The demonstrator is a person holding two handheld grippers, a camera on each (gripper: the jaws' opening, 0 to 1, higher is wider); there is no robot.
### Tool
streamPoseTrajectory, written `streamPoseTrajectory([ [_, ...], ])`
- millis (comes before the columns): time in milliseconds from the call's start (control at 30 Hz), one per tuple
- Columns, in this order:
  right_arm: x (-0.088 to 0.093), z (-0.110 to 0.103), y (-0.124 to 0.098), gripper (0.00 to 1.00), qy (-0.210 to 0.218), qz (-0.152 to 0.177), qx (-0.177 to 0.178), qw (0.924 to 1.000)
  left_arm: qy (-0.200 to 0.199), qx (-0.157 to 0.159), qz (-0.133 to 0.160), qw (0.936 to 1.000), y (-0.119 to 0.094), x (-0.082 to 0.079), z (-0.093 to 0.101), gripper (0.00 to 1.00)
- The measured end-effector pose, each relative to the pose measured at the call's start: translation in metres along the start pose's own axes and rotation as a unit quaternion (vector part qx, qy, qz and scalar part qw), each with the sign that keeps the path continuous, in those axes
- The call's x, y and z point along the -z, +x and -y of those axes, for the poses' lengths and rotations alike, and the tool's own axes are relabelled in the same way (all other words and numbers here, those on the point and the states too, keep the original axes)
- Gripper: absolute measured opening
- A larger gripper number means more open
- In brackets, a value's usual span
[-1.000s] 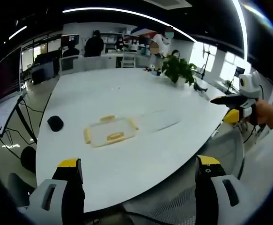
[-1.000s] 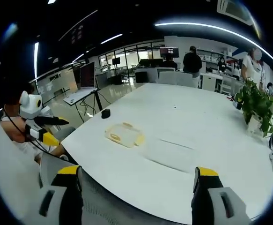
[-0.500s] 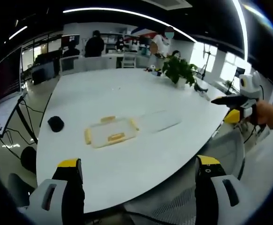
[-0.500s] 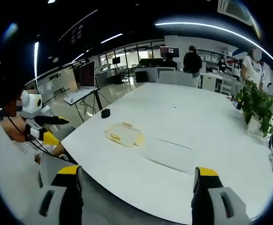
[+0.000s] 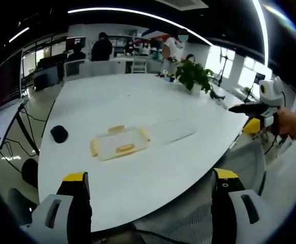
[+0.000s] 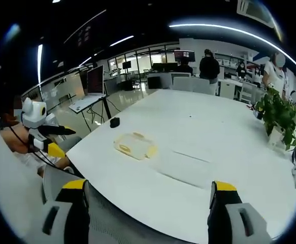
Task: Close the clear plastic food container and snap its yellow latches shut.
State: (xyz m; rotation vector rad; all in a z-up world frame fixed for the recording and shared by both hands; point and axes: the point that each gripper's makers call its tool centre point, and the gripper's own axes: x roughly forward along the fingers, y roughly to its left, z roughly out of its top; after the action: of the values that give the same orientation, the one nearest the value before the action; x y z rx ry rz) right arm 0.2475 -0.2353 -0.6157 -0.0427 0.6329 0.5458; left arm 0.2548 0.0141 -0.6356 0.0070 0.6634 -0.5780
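Both jaws of the left hand-held gripper (image 5: 146, 190) and of the right hand-held gripper (image 6: 146, 195) stand wide apart, holding nothing, short of the white counter's (image 5: 137, 173) near edge. Well ahead of both lies one clear container (image 5: 120, 143) (image 6: 135, 146) with yellow latches (image 5: 125, 149), three countable in the left gripper view. Beyond it, to the right, stands one potted plant (image 5: 193, 76) (image 6: 278, 116).

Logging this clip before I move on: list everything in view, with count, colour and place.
Table: one, white, large.
Food container: one, clear with yellow latches, mid-table.
Lid: one, clear, flat beside the container.
Small object: one, black, near the table edge.
Potted plant: one, green, far side of the table.
People: several, standing in the background.
Left gripper: yellow-tipped jaws apart, empty.
Right gripper: yellow-tipped jaws apart, empty.
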Motion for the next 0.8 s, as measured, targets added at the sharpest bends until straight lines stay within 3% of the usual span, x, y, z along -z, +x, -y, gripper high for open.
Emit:
streamPoseTrajectory([
  [800,-0.017,-0.015,0.024,0.98,-0.028,-0.005,-0.026,0.9992,0.005,-0.008,0.002,1.0,0.005,-0.003,-0.023,0.98],
])
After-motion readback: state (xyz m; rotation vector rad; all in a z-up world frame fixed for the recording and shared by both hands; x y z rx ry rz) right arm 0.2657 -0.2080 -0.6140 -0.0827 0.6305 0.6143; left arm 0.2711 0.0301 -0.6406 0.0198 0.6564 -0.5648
